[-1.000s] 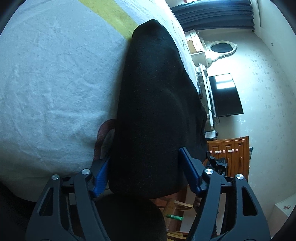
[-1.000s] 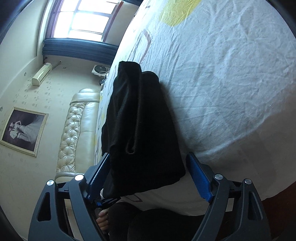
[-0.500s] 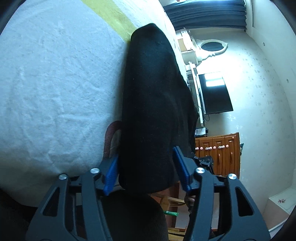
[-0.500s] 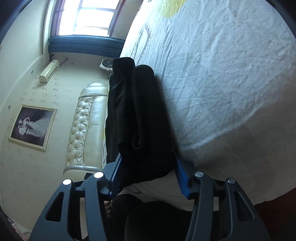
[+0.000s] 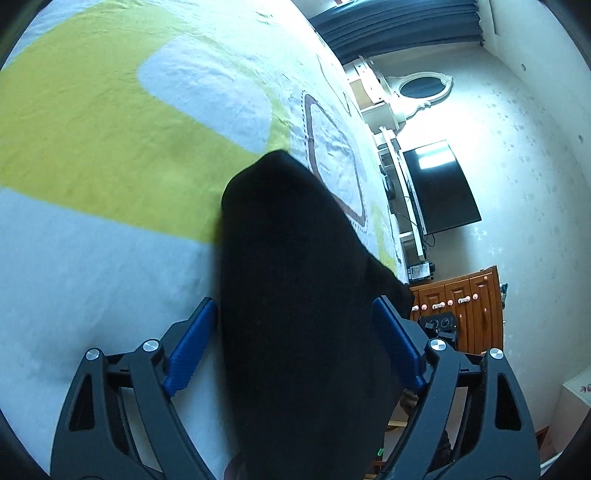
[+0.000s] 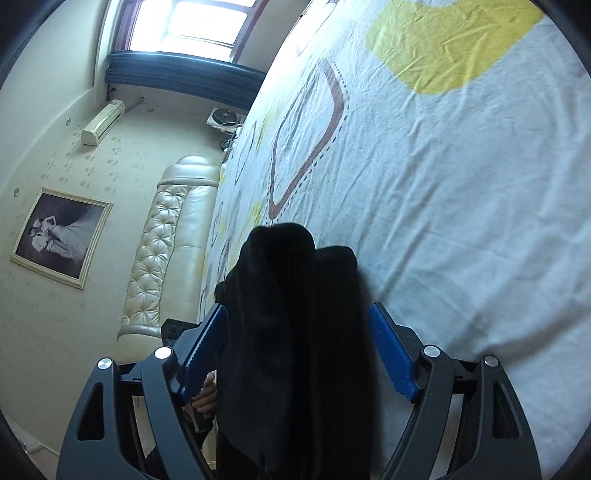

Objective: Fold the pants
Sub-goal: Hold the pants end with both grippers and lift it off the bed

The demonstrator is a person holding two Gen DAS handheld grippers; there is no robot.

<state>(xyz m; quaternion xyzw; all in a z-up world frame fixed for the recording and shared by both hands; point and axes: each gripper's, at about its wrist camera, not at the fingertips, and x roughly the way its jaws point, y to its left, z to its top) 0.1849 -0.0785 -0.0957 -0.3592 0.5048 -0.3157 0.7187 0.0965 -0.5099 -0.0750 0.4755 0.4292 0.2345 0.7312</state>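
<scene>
Bedroom scene, with a bed sheet [image 5: 92, 258] in white, yellow patches and brown outlines underneath. Nearest, left gripper [image 5: 295, 328] with blue pads, jaws opening, folded black pants [image 5: 295, 295] lying between them on the sheet; pad contact hard to tell. Same from the other wrist: right gripper [image 6: 295, 343] jaws opening around the pants' [image 6: 291, 332] far end. Farther off, wooden cabinet [image 5: 465, 306], dark television [image 5: 439, 188], cream tufted headboard [image 6: 166, 251], framed picture [image 6: 61, 236], window [image 6: 192, 22].
</scene>
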